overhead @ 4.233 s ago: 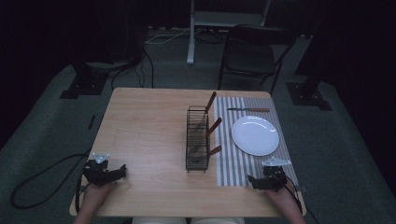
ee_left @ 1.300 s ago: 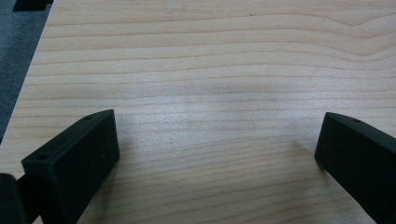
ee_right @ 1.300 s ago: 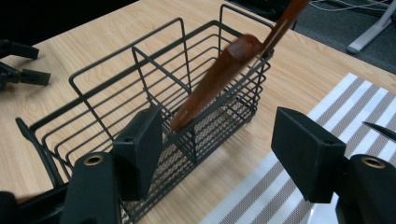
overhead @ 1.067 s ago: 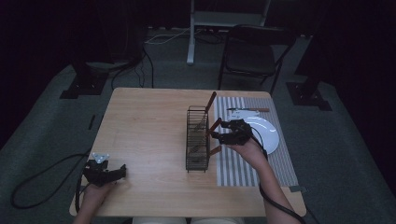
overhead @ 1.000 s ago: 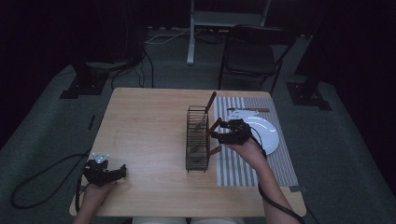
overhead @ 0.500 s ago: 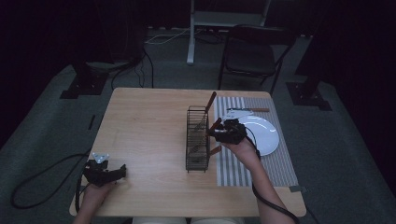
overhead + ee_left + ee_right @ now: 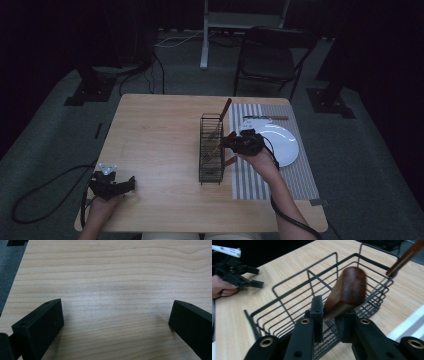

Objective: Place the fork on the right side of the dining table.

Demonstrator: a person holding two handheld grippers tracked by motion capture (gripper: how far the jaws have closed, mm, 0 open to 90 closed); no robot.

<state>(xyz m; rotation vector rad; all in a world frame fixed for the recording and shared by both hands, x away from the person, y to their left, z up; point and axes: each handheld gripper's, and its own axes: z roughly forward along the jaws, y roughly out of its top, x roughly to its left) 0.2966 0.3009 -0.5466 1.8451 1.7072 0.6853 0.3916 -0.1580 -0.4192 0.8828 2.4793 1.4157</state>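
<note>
1. At the near left corner of the wooden table (image 7: 155, 135), the left gripper (image 7: 112, 184) is held low by the person's left hand (image 7: 102, 206), with a grey three-cornered plate on top. In the left gripper view its two black jaws are seen spread wide apart over bare wood grain, with nothing between them.

2. Near the table's middle, a black wire basket (image 7: 211, 150) is stood lengthwise, its long side running away from the person. A wooden-handled utensil (image 7: 224, 115) is propped at its far end, the handle slanted up and to the right above the rim.

3. Just right of the basket, the right gripper (image 7: 235, 143) is held by the person's right hand (image 7: 260, 159) at the basket's right wall. In the right gripper view the jaws are seen clenched on a rounded, reddish-brown wooden handle (image 7: 347, 293), which is tilted up over the basket's open top. The utensil's working end is hidden.

4. Under that hand, a grey-and-white striped mat (image 7: 295, 175) is laid along the table's right side. A white plate (image 7: 285, 145) is set on it, just beyond the hand.

5. At the mat's far edge, a knife (image 7: 265, 118) with a wooden handle is laid crosswise, apart from the plate.
</note>
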